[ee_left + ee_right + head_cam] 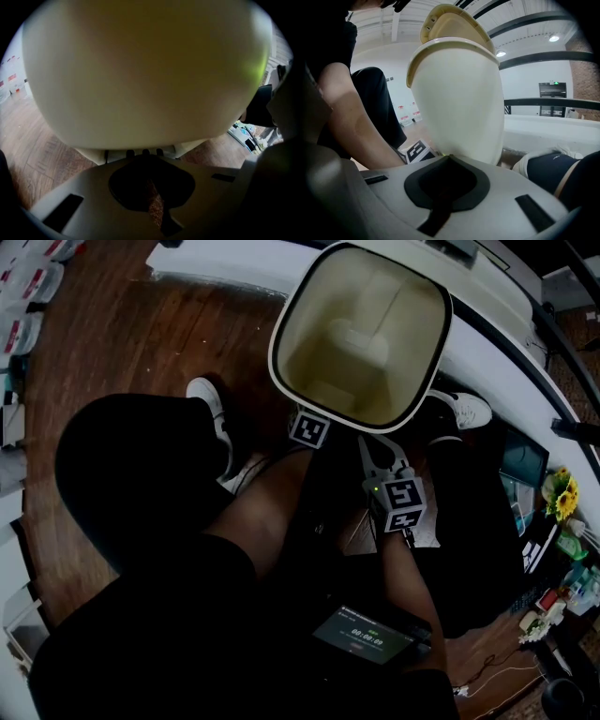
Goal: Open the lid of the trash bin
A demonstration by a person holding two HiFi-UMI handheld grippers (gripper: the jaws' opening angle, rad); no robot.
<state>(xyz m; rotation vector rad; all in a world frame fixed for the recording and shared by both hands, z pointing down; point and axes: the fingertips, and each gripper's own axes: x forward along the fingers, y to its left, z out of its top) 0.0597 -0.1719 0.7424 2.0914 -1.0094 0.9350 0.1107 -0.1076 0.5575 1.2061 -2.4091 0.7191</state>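
Head view: bin [314,324] at 12 o'clock, standing on the wood floor [122,343] between two white shoes [214,409]. The mouth is wide open and the cream inside is visible down to the bottom. The lid cannot be picked out here.

Right gripper view only: lid [451,22] is swung up, standing above the rim at 12 o'clock on the bin's [459,103] far side.

Left gripper [145,153]: its own view is filled by the bin wall [140,70], very close and blurred. Jaws are pressed together, nothing between them, tips at the wall's lower edge. The head view gives only its marker cube [309,429] at the rim's 6 o'clock; the jaws sit hidden under the rim. The right gripper view catches the same cube [417,151] at 9 o'clock, low beside the bin.

Right gripper [373,452]: in the head view it is at the bin's 5 o'clock, pointing toward 11 o'clock. In its own view [447,157] the jaws are pressed together and empty, tip right at the lower wall. Contact or a slight gap: cannot tell.

Hidden or unclear: the bin's base shows in no view. Dark clothing covers the floor from 7 to 9 o'clock in the head view. A lit screen [364,634] sits at 6 o'clock, its print too small to read.
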